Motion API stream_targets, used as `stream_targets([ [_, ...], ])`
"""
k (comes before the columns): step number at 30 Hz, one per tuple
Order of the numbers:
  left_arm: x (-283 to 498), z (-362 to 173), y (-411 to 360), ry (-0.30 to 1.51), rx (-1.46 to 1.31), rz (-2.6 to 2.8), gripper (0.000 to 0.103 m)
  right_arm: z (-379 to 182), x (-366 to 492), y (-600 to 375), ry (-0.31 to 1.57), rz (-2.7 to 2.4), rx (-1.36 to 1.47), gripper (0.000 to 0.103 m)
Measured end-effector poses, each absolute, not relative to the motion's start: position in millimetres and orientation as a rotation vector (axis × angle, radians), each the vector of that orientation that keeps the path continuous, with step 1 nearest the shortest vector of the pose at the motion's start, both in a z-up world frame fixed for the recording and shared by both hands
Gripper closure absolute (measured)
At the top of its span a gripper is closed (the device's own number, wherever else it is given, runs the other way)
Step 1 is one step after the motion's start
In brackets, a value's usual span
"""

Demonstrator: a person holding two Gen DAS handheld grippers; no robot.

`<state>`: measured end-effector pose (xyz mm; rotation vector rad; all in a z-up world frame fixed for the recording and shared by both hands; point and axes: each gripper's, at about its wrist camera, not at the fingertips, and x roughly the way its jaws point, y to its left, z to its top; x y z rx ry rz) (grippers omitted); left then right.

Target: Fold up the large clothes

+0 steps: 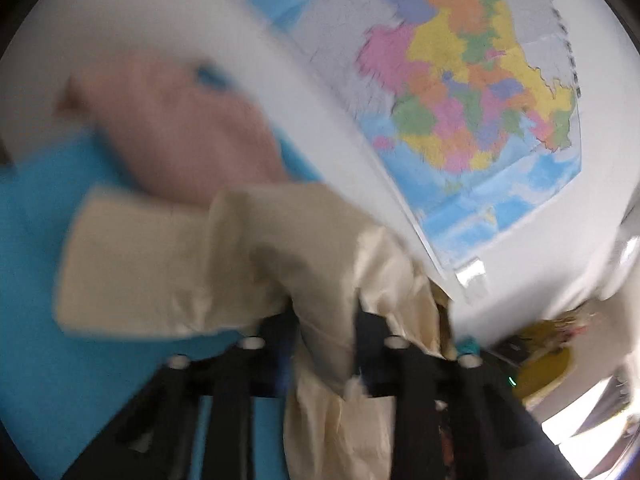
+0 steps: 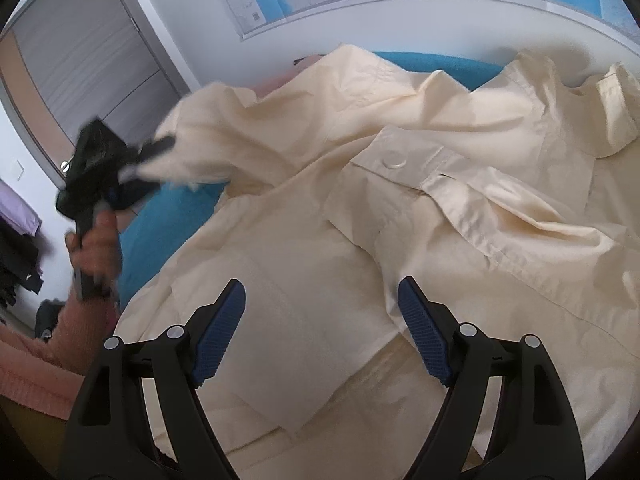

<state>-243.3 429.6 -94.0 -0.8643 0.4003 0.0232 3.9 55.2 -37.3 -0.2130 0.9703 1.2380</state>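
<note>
A large cream garment (image 2: 400, 200) lies crumpled over a blue surface (image 2: 176, 216), with a buttoned tab (image 2: 394, 160) near its middle. My right gripper (image 2: 322, 320) hovers open just above the garment's near part, and nothing is between its blue pads (image 2: 220, 332). At the left, a person's hand (image 2: 96, 248) holds my left gripper (image 2: 156, 152), which is clamped on a lifted sleeve end. In the blurred left wrist view, cream fabric (image 1: 240, 248) with a flat cuff (image 1: 132, 264) bunches between the closed fingers of the left gripper (image 1: 326, 320).
A colourful map (image 1: 480, 100) hangs on the white wall behind the blue surface (image 1: 60, 360). A blurred pink shape (image 1: 180, 128) lies beyond the cuff. A grey door (image 2: 80, 60) and dark clothes (image 2: 16, 264) stand at the left. A pink sleeve (image 2: 40, 360) is at the lower left.
</note>
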Motion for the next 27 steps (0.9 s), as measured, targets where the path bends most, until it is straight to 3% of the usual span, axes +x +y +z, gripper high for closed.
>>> stream_targets([
  [5,-216.8,10.3,369.2,0.278,-0.456,0.020,0.089,-22.8,16.4,33.3,0.931,1.199,-0.151,0.025],
  [9,-172.8,40.8,297.8,0.285,-0.241,-0.182,0.069,-2.0,32.9,4.2,0.891,1.175,-0.032,0.025],
  [13,-126.4,9.9,233.4,0.427,-0.116,-0.370,0.050,11.4,44.6,-18.8,0.862,1.124,0.014,0.024],
  [19,-99.1,-70.9,192.8,0.722,-0.131,-0.516,0.050,16.5,53.3,-17.6,0.867,1.094,0.007,0.024],
  [20,-106.4,-80.2,192.7,0.740,-0.133,-0.526,0.049,16.5,53.8,-13.9,0.870,1.105,0.004,0.024],
  [25,-151.1,-84.7,213.7,0.705,-0.163,-0.493,0.027,24.1,33.9,30.6,0.838,1.168,-0.131,0.023],
  [27,-163.8,-80.4,226.9,0.680,-0.187,-0.472,0.026,25.4,20.8,55.3,0.806,1.185,-0.222,0.019],
])
